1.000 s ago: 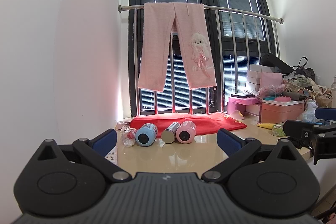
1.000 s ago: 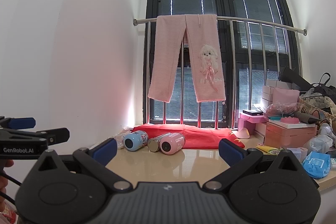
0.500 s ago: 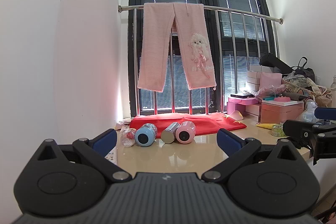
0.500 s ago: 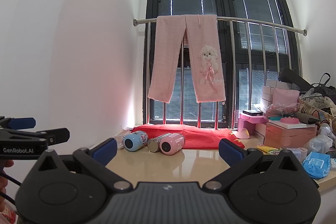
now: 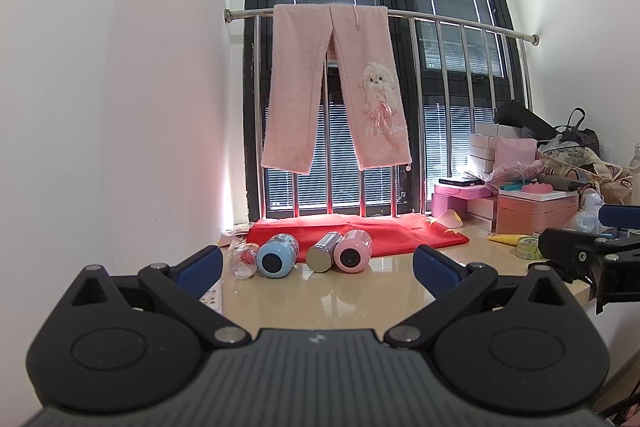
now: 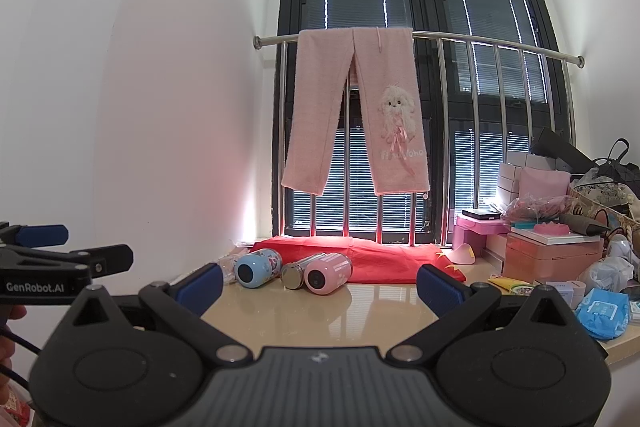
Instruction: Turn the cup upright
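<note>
Right, both tools are spread wide and empty, hovering at the near edge of the bench (image 5: 320,303), well back from the cups. Left tool (image 5: 316,267) has its blue pads either side of the row; right tool (image 6: 320,281) likewise.

Task's things lie on their sides at the far-left of the bench, just in front of the red cloth (image 5: 360,233): blue cup (image 5: 276,255), steel cup (image 5: 323,257) and pink cup (image 5: 353,255), bases toward you. A clear bottle (image 5: 244,259) lies just left of the blue one. Steel and pink look to be touching or nearly so; can't tell which.

Risks, imo:
- Round bodies on a glossy top, so a nudge before you close will prob roll a cup away, toward the cloth or into its neighbour.
- Steel + pink sit so tight that a pad going between them may shove one aside.
- Pinch too near an end and the cup could swing or slip as you tip it up.
- Blue cup is close to the wall w/ the bottle beside it, so little room on that side.
</note>
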`<state>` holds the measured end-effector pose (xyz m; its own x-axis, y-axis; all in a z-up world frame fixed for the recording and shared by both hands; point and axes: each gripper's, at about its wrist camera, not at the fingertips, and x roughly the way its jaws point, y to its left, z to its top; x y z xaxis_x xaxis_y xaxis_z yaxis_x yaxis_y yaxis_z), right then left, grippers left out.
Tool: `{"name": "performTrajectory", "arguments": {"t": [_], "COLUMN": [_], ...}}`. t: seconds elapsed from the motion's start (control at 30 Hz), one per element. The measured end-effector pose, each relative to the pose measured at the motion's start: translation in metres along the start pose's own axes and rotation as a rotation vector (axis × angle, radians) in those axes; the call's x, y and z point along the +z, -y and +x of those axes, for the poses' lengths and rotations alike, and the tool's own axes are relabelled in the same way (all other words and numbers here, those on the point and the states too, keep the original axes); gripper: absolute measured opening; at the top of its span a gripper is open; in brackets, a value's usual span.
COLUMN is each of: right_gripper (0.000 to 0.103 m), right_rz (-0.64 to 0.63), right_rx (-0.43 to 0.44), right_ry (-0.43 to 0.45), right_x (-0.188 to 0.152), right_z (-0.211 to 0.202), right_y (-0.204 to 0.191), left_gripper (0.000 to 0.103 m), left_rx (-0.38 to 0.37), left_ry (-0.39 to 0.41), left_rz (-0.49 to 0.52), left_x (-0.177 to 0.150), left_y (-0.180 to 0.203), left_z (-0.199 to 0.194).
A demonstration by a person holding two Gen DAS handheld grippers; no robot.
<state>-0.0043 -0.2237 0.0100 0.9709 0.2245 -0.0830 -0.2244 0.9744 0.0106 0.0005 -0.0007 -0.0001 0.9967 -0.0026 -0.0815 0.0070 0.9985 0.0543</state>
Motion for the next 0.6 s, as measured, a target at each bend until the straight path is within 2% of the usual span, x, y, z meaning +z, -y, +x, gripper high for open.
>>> {"name": "performTrajectory", "arguments": {"t": [0.3,0.6], "right_gripper": [0.103,0.103], "right_rz": [-0.007,0.014], "right_rx": [0.005,0.002], "right_ry": [-0.035,-0.084], "right_x": [0.002,0.006], "right_z": [0.021,0.083], "right_y": [0.001,0.01], "left_gripper": [0.103,0.103], "left_rx": [0.003,0.018], "left_ry": [-0.026,-0.089], "left_rz": [-0.02,-0.016], "left_x": [0.0,0.004], "left_y": [0.001,-0.017], "left_z": [0.018,0.083]}}
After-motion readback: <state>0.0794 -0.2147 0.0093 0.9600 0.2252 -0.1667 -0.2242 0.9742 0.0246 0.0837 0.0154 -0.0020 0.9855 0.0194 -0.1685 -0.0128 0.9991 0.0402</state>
